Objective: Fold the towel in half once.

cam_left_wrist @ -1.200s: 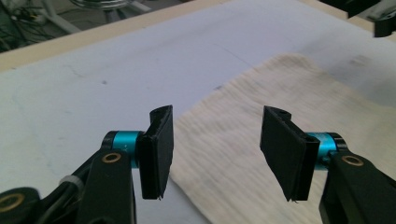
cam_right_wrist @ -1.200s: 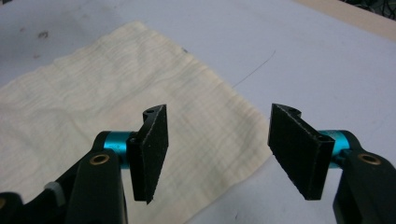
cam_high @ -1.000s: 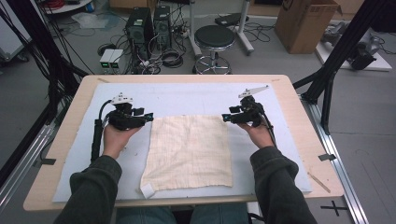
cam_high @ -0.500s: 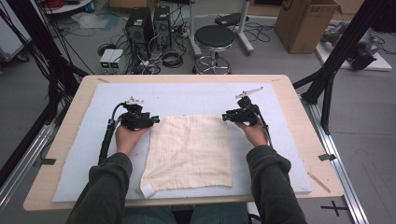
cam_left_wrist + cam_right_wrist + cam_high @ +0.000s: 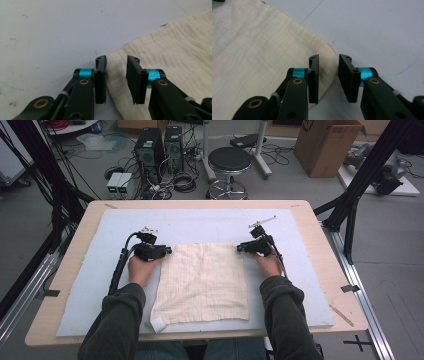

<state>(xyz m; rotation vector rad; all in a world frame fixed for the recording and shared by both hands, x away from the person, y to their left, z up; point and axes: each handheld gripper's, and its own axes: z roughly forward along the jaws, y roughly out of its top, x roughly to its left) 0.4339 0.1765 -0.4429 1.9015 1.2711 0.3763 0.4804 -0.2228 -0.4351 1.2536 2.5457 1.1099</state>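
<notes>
A cream cloth (image 5: pixel 202 282) lies spread flat on the pale mat (image 5: pixel 200 222). My left gripper (image 5: pixel 167 251) rests at the cloth's far left corner. In the left gripper view the gripper (image 5: pixel 116 65) is open, and the corner of the cloth (image 5: pixel 175 50) lies in the gap between the jaws. My right gripper (image 5: pixel 240 248) is at the far right corner. The right gripper view shows the gripper (image 5: pixel 328 63) open too, with the rounded corner of the cloth (image 5: pixel 257 50) lying between its jaws.
The mat covers most of a wooden table (image 5: pixel 330 250). A white tag (image 5: pixel 157 323) sticks out at the cloth's near left corner. A thin wooden stick (image 5: pixel 341 315) lies near the front right edge. A stool (image 5: pixel 229 160) and computer towers (image 5: pixel 160 150) stand beyond the table.
My left gripper has moved right, up to the cloth's far left corner. My right gripper has shifted slightly in onto the far right corner. The cloth has stayed flat.
</notes>
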